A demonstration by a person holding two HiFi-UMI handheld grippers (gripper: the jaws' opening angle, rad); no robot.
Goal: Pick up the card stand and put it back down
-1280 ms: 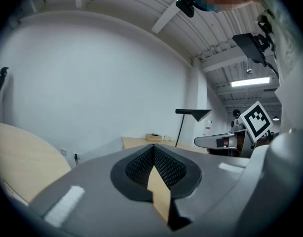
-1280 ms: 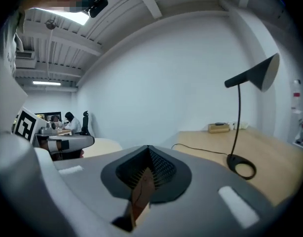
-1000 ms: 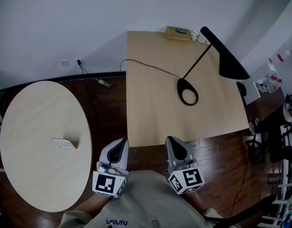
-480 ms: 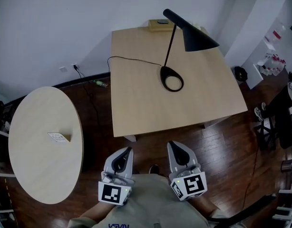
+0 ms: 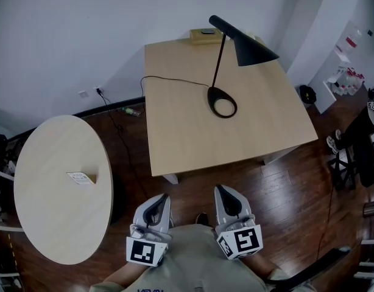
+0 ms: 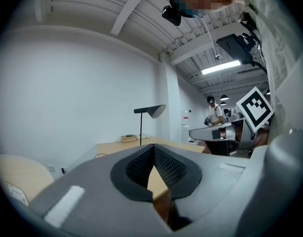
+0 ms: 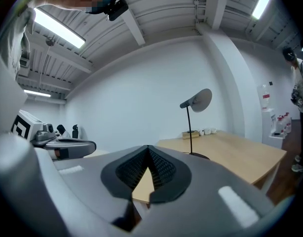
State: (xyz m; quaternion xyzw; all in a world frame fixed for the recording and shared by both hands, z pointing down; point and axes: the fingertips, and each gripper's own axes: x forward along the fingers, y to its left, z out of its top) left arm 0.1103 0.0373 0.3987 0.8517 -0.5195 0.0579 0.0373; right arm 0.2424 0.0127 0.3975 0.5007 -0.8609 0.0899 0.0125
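The card stand (image 5: 81, 178) sits on the round table (image 5: 53, 224), well off to the left of the left gripper (image 5: 156, 201) and a little ahead of it, touched by neither tool. Both the left gripper and the right gripper (image 5: 225, 194) are held close to the person's body, jaws pressed together with nothing between them. Ahead of both stands a square table (image 5: 187, 139) bearing a black lamp (image 5: 248, 46).

Card stand (image 5: 81, 178) sits on round table (image 5: 59, 236), at left. Square table (image 5: 193, 145) stands to its right, bearing lamp (image 5: 253, 53) centrally and box (image 5: 206, 36) at far edge.
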